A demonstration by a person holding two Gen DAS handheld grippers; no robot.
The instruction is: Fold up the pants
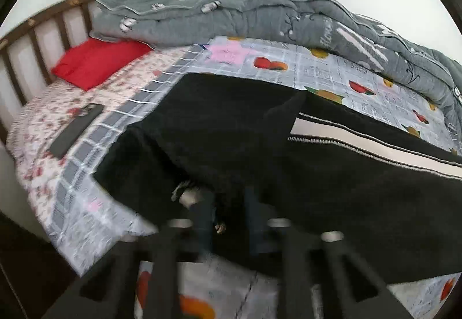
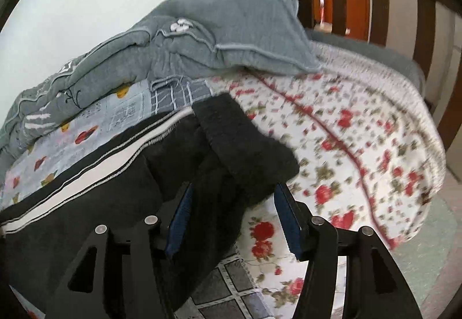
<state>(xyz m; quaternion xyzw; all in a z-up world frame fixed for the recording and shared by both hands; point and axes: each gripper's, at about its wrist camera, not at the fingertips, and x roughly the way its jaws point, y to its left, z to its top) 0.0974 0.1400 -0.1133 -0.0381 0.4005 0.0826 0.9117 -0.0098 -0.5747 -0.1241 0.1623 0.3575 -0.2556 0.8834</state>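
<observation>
Black pants point(image 1: 231, 122) with a white side stripe point(image 1: 361, 143) lie across the patterned bed cover point(image 1: 317, 67). My left gripper point(image 1: 226, 199) is at the near edge of the waist, beside the frayed drawstring point(image 1: 184, 193), shut on the black fabric. In the right wrist view the leg ends point(image 2: 245, 143) are bunched with the cuffs turned up. My right gripper point(image 2: 234, 189) straddles that bunch. Its left blue pad point(image 2: 179, 218) lies against the cloth, while the right pad point(image 2: 288, 223) stands off with the floral sheet showing in the gap, so it is open.
A red pillow point(image 1: 98, 62) and a dark phone point(image 1: 76, 130) lie on the floral sheet point(image 1: 43, 122) by the slatted headboard point(image 1: 37, 39). A grey quilt point(image 1: 260, 13) is heaped along the wall side. A wooden footboard point(image 2: 375, 1) and the floor point(image 2: 433, 261) lie beyond the bed's end.
</observation>
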